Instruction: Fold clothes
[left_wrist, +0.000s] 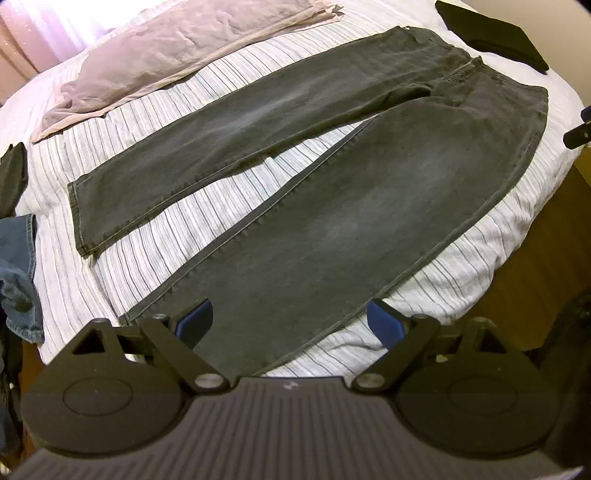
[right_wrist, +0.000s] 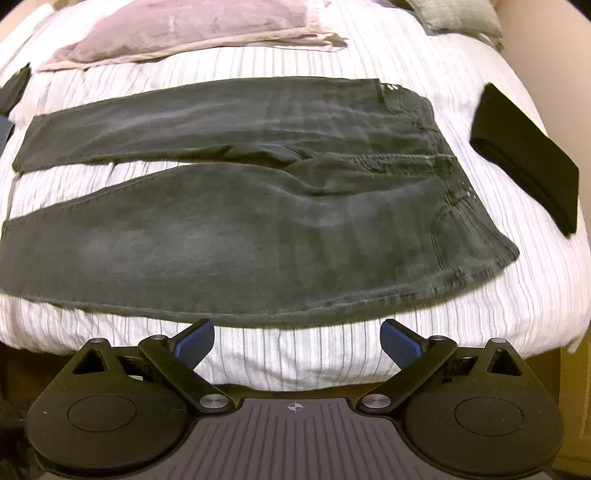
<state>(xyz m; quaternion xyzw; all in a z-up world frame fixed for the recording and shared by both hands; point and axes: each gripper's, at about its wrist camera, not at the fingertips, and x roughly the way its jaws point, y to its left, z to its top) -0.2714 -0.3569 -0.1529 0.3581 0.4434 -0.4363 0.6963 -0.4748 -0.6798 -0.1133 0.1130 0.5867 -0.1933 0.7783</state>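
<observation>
Dark grey jeans (left_wrist: 332, 206) lie flat on the striped bed cover (left_wrist: 207, 199), legs spread apart, waistband at the far right. My left gripper (left_wrist: 290, 323) is open, hovering above the hem of the near leg, with nothing between its blue pads (left_wrist: 386, 325). In the right wrist view the same jeans (right_wrist: 258, 236) stretch across the bed, waistband to the right. My right gripper (right_wrist: 297, 341) is open just short of the near leg's outer seam, over the bed cover (right_wrist: 295, 362), holding nothing.
A pinkish pillow (left_wrist: 166, 55) lies at the far side of the bed. A folded black garment (right_wrist: 524, 158) sits beyond the waistband. Blue denim (left_wrist: 18, 273) hangs at the left edge. A grey cushion (right_wrist: 454, 14) is at the far right corner.
</observation>
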